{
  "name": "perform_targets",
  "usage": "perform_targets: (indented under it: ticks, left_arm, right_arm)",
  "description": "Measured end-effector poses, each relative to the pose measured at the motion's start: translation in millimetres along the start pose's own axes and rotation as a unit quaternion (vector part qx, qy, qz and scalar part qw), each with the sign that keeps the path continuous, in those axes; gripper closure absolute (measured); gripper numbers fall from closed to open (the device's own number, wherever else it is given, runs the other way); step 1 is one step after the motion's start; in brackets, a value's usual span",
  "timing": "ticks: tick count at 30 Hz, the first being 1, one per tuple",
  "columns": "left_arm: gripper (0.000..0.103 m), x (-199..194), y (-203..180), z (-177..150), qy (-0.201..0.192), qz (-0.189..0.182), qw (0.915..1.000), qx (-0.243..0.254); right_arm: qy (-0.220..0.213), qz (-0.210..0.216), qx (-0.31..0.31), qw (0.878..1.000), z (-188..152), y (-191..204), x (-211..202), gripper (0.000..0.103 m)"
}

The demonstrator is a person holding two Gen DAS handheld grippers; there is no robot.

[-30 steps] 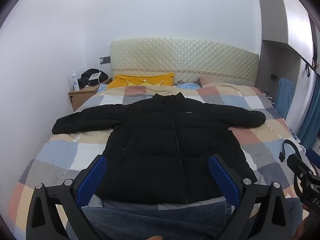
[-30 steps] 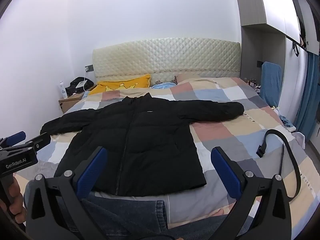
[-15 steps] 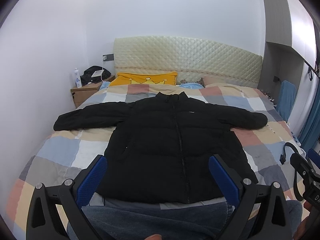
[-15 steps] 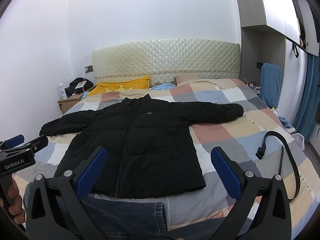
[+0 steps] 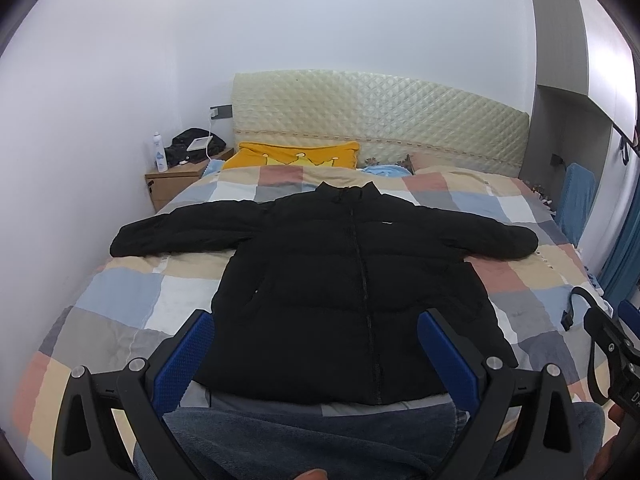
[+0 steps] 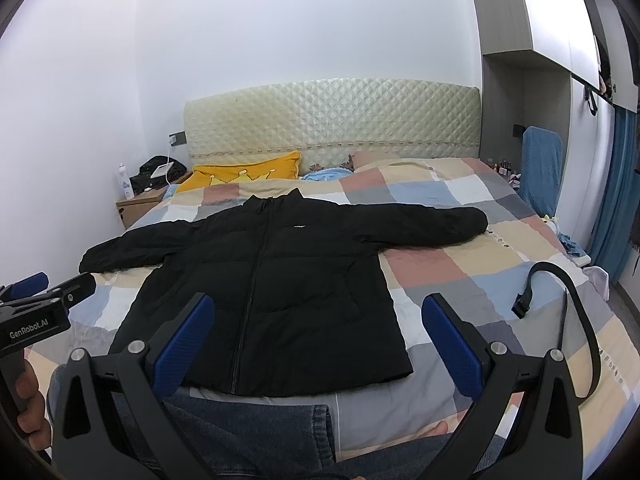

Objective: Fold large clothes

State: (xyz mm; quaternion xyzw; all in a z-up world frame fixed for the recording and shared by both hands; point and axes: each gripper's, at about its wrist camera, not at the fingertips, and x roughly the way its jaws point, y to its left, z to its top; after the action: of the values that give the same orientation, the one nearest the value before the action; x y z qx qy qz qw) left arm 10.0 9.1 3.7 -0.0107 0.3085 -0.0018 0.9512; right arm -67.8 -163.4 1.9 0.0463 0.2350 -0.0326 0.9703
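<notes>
A black puffer jacket lies flat and zipped on the checked bedspread, both sleeves spread out sideways, collar toward the headboard. It also shows in the right wrist view. My left gripper is open and empty, held above the jacket's hem. My right gripper is open and empty, above the hem's right corner. Each gripper's body shows at the edge of the other's view.
A black strap with a buckle lies on the bed right of the jacket. A yellow pillow and quilted headboard are at the far end. A wooden nightstand stands far left. Denim-clad legs are below the grippers.
Both cameras have tilted or risen slightly, so the jacket sits a little lower in view. The jacket has not moved and both grippers stay open.
</notes>
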Motion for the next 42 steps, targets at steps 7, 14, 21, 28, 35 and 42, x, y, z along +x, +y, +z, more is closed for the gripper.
perform_targets:
  ticks: [7,14,21,28,35,42]
  left_arm:
    - [0.000,-0.9,-2.2,-0.7,-0.001,-0.003,1.0000,-0.004]
    - [0.000,-0.1,-3.3,-1.0,0.000,-0.010,0.9999,-0.008]
    - [0.000,0.4,-4.5,-2.9,0.000,-0.010,0.9999,-0.008]
    - [0.000,7.0,-8.2,-1.4,0.009,-0.013,0.9999,-0.004]
    - [0.000,11.3,-7.3,1.8,0.009,-0.015,0.9998,-0.004]
    - [0.000,23.2,-14.0,8.7,0.015,-0.021,0.9997,-0.004]
  right_arm:
    - [-0.003,0.011,0.004,1.000,-1.6,0.7,-2.4,0.000]
    - [0.002,0.013,0.005,1.000,-2.0,2.9,-1.6,0.000]
    - [0.004,0.012,0.004,1.000,-2.8,2.7,0.0,0.000]
    - [0.005,0.013,0.004,1.000,-2.2,1.8,0.9,0.000]
    - [0.005,0.012,0.005,1.000,-2.9,3.6,2.9,0.000]
    - [0.003,0.005,0.006,1.000,3.6,-3.5,15.6,0.000]
